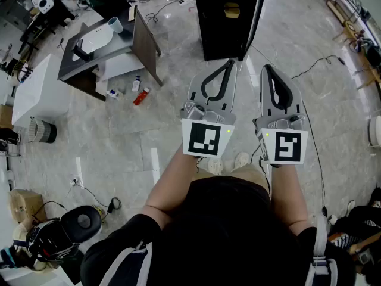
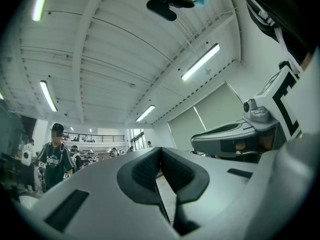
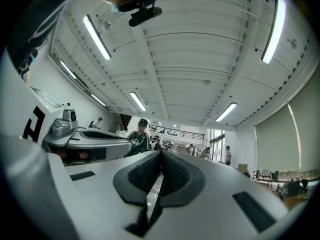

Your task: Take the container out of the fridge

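Both grippers sit side by side in the middle of the head view, held out in front of the person and pointing toward the top of the frame. The left gripper (image 1: pixel 230 62) has its fingers pressed together at the tips, with nothing between them. The right gripper (image 1: pixel 266 68) is just beside it and is the same, closed and empty. Each gripper's own view shows this too: the dark ribbed pads (image 2: pixel 147 171) meet in a thin seam, with only the ceiling lights and the far room beyond.

The fridge (image 1: pixel 223 34) is a tall black box at the top centre of the head view, just above the gripper tips. It has a small yellow patch on its top part. From this angle its door cannot be read, and no view shows the container.

On the pale stone floor (image 1: pixel 119 142) at the upper left are a tilted grey table (image 1: pixel 128 43) and a red bottle (image 1: pixel 141 96). In the left gripper view a person in a dark shirt (image 2: pixel 54 159) stands at the far left.
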